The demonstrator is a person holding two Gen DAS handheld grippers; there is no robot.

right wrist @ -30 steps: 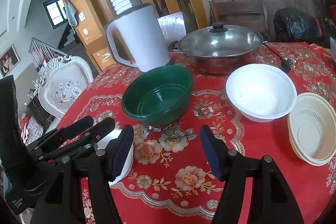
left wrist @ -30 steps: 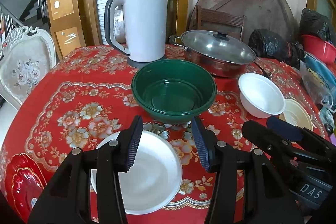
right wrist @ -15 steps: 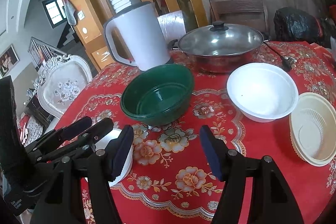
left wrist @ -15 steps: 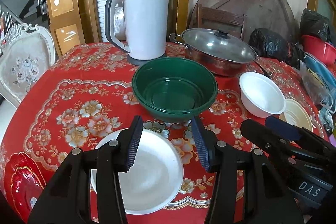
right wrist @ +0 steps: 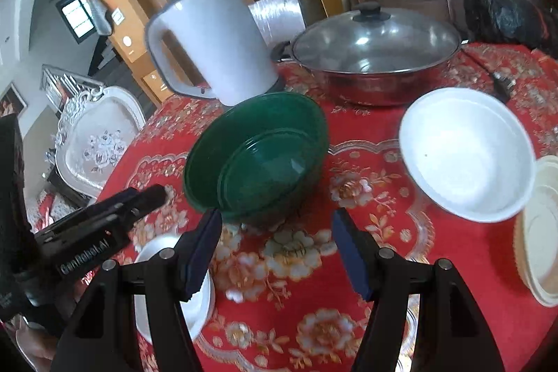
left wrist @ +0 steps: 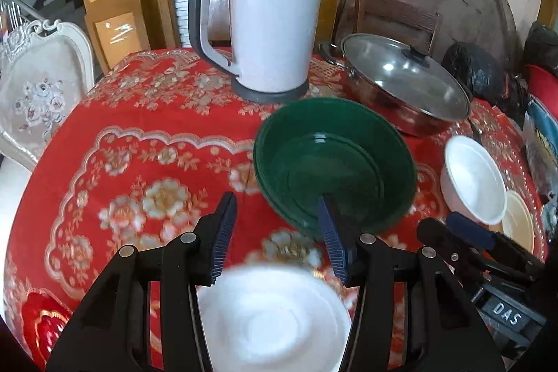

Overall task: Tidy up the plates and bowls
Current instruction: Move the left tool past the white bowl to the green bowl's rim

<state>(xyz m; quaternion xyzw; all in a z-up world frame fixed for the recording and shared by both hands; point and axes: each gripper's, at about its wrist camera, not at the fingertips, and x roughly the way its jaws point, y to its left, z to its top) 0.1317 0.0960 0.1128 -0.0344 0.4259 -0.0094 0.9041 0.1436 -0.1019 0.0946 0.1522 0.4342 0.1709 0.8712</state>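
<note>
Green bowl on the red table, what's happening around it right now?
A person holds a gripper in each hand over the table; both have open jaws and hold nothing. The left gripper hangs between the white plate and the green bowl. The right gripper faces that bowl, with the white bowl to its right. Nothing is stacked yet.

White plate [left wrist: 275, 319] under my left fingers [left wrist: 223, 234]: motion-blurred, bottom cut by frame edge. Cream dish stack [right wrist: 540, 232] cut at right edge. My right finger hides green bowl [left wrist: 334, 159] near rim.
</note>
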